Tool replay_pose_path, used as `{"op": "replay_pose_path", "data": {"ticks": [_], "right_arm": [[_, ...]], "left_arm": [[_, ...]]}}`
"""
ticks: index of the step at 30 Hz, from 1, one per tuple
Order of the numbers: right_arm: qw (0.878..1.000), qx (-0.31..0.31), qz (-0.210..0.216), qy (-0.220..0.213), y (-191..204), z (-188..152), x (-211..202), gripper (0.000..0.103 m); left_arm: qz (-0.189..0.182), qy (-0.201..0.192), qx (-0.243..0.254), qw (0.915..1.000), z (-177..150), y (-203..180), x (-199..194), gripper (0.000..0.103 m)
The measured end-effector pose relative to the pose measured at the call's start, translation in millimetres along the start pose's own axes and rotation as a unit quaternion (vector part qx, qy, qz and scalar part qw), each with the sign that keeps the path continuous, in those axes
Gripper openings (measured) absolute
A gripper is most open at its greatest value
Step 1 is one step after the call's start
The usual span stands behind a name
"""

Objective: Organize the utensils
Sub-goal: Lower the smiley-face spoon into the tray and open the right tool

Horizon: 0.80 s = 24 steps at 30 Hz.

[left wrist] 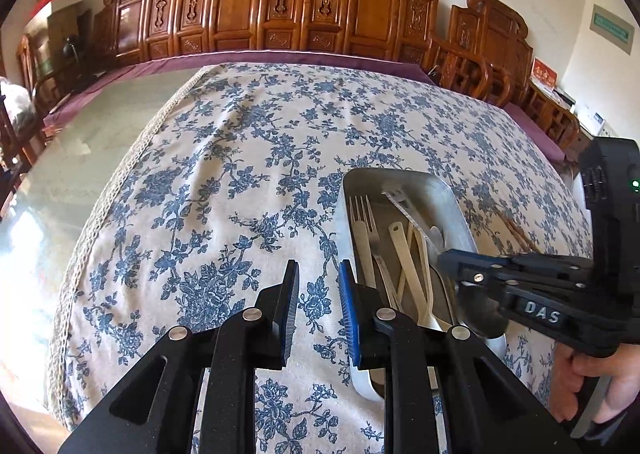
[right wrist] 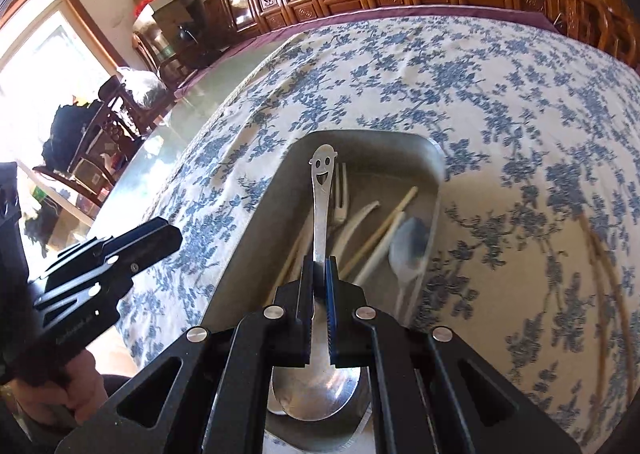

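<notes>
A metal tray (right wrist: 256,250) (left wrist: 452,198) lies on the blue floral tablecloth and holds a fork (right wrist: 340,194) (left wrist: 364,214), chopsticks (right wrist: 384,224), a metal spoon (right wrist: 410,250) and white utensils (left wrist: 404,250). My right gripper (right wrist: 319,266) is shut on the handle of a smiley-face metal spoon (right wrist: 322,190), held over the tray with its bowl toward the camera. In the left wrist view the right gripper's tip (left wrist: 446,256) sits above the tray. My left gripper (left wrist: 318,274) is open and empty over the cloth, left of the tray.
A pair of brown chopsticks (left wrist: 516,230) (right wrist: 608,278) lies on the cloth right of the tray. Carved wooden chairs (left wrist: 280,10) line the table's far edge. Bare glass tabletop (left wrist: 80,174) shows left of the cloth.
</notes>
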State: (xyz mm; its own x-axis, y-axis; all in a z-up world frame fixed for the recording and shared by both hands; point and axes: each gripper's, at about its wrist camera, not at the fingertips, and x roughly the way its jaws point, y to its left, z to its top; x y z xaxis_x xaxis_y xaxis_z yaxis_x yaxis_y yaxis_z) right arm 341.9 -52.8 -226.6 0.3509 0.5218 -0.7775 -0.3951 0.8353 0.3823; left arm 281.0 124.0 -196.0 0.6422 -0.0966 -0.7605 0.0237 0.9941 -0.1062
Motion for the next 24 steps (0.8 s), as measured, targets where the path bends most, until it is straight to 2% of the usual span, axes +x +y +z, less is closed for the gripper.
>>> {"op": "replay_pose_path", "data": {"ticks": [11,16,22,24], "right_arm": [[1.0,-0.005,0.013,0.011,19.1,-5.5,13.3,0.01],[1.0,-0.014,0.001,-0.008,12.4,-3.3,1.7,0.01],[0.997,-0.059,-0.039,-0.041,-6.9,-7.5,-35.5,0.01],[0.994,-0.077,-0.063,-0.048,-17.6,-13.3,-49.2,0.01]], "left_arm": [[0.0,-0.004,-0.003,1.0,0.6,1.4,-2.4,0.019],[-0.001,-0.004,-0.001,1.0,0.4,-0.4,-2.4,0.019],[-0.01,-0.003,0.009,0.9999,-0.9,-13.9,-1.9,0.02],[-0.015,-0.003,0.01,0.9998,-1.3,-19.0,-2.0,0.025]]}}
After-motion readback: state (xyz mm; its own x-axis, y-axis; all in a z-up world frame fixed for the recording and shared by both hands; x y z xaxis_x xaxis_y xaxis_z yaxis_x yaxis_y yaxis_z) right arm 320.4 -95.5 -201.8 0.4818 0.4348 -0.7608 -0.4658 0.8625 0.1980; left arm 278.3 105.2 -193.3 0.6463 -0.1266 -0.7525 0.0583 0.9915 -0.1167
